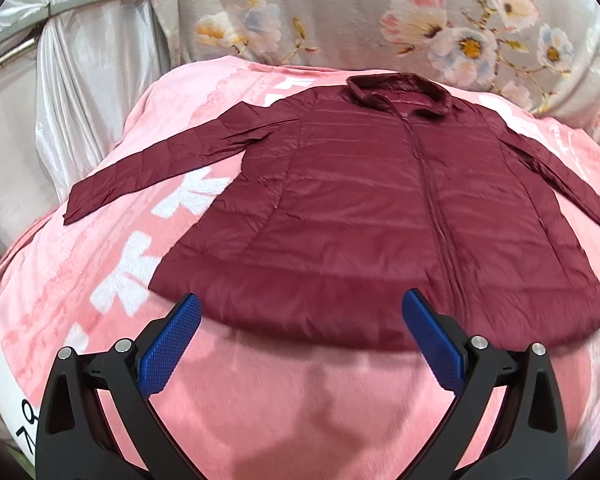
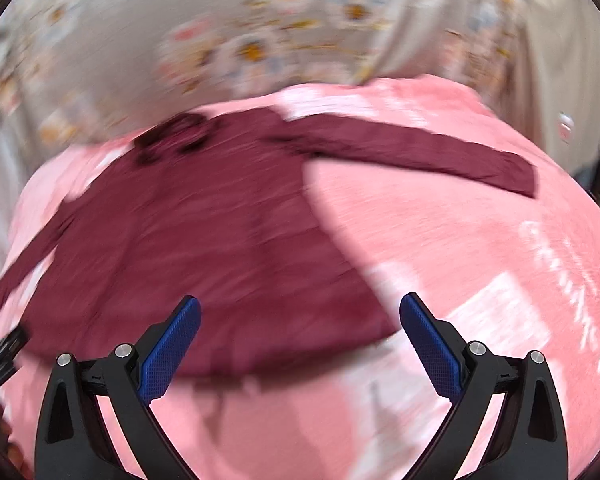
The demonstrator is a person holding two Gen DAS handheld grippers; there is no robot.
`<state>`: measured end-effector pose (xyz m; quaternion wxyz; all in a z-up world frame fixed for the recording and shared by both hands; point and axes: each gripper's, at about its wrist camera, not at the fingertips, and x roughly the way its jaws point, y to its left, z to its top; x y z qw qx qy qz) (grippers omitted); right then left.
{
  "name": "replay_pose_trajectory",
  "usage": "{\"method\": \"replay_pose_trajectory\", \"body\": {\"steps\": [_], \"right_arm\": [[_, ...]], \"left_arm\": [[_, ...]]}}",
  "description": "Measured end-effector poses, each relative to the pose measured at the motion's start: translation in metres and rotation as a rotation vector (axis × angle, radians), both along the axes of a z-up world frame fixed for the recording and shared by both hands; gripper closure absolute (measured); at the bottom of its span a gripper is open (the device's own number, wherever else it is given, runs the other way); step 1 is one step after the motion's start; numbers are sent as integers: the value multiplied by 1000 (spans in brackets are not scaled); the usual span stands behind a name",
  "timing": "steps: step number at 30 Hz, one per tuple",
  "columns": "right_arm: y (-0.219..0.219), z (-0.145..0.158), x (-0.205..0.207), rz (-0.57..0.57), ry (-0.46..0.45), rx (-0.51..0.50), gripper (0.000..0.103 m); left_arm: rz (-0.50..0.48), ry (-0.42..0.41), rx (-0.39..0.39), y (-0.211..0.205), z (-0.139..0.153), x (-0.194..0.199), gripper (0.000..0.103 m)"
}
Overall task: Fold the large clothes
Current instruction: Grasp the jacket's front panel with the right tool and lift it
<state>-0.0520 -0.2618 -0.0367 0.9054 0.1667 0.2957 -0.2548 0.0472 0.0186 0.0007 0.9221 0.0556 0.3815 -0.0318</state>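
Pink blanket (image 1: 259,380), floral curtain (image 1: 340,12) behind.

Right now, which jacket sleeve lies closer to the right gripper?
The sleeve stretched out flat over the pink blanket on the right gripper side; the other sleeve lies far left.

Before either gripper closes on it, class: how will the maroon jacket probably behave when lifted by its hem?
The jacket lies flat with creased sleeves, so it will likely droop. Its thin quilting suggests lightness. The sheen hints it may slip on the pink blanket.
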Motion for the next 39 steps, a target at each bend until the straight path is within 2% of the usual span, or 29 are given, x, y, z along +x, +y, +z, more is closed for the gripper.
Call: {"method": "replay_pose_trajectory", "body": {"steps": [5,9,12,16,18,20,22,23,24,25,26,29,30,34,37,39], "right_arm": [[-119,0,-3,-195,-72,131,5],[-213,-17,-10,-368,-124,249,5],[-259,-30,-12,-463,-153,286,5],[-305,-46,-2,-536,-133,293,8],[-324,-58,1,-560,-127,320,19],[-335,-67,2,-589,-142,347,23],[-340,-66,3,-614,-152,308,42],[-345,-64,9,-609,-141,297,69],[-349,-62,14,-596,-142,295,93],[-351,-59,18,-587,-148,299,96],[-351,-52,25,-578,-164,292,97],[-326,-9,58,-482,-217,179,99],[-308,13,78,-405,-241,128,99],[-224,73,155,-98,-288,23,100],[-145,91,214,129,-271,-22,100],[-97,88,244,253,-246,-20,100]], "left_arm": [[45,15,-37,12,-1,40,5],[91,7,-77,22,-1,68,5],[113,-13,-48,22,-1,85,5],[122,2,-35,20,-6,106,5],[124,10,-43,21,-9,114,5],[119,26,-66,20,-12,123,5],[117,47,-80,20,-16,131,5],[118,54,-83,19,-17,135,5],[122,60,-79,18,-19,140,5],[124,60,-75,17,-20,144,5],[123,59,-74,17,-21,147,5],[124,63,-78,17,-21,160,5],[126,64,-84,18,-20,163,5],[144,63,-101,26,-17,177,5],[162,62,-106,34,-15,186,5],[176,61,-109,42,-15,193,5]]}}
